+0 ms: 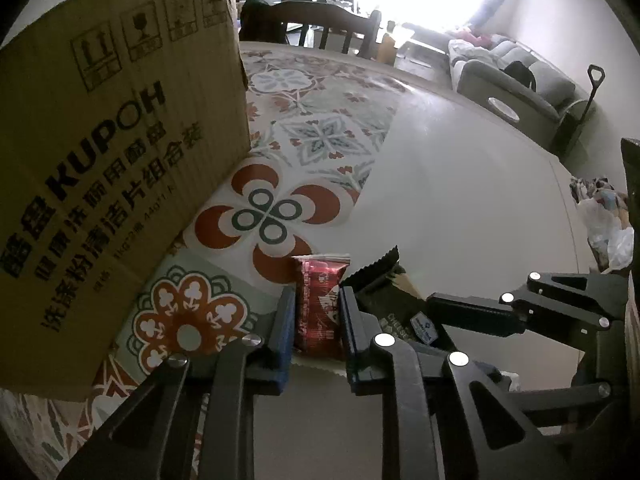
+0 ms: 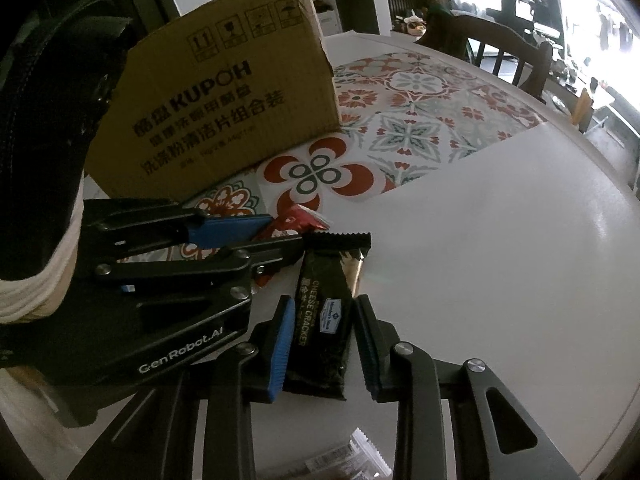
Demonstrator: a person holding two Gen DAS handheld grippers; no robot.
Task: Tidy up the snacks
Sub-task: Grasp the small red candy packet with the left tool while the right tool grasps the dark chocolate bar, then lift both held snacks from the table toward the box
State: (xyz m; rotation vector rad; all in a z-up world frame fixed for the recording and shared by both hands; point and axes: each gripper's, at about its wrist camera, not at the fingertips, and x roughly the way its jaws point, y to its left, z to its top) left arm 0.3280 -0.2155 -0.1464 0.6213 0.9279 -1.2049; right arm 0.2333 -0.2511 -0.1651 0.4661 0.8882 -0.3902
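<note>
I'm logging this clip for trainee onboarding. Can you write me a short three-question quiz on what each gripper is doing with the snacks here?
1. True or false: the left gripper has its fingers on either side of the red snack packet.
2. Which packet sits between the right gripper fingers? A) a silver packet B) the dark cheese cracker packet C) a red packet
3. Fill in: the cardboard box stands on the ____ mat, beyond both grippers.

Key: 1 true; 2 B; 3 patterned. Whether either gripper is already clamped tight cannot be told from these views.
</note>
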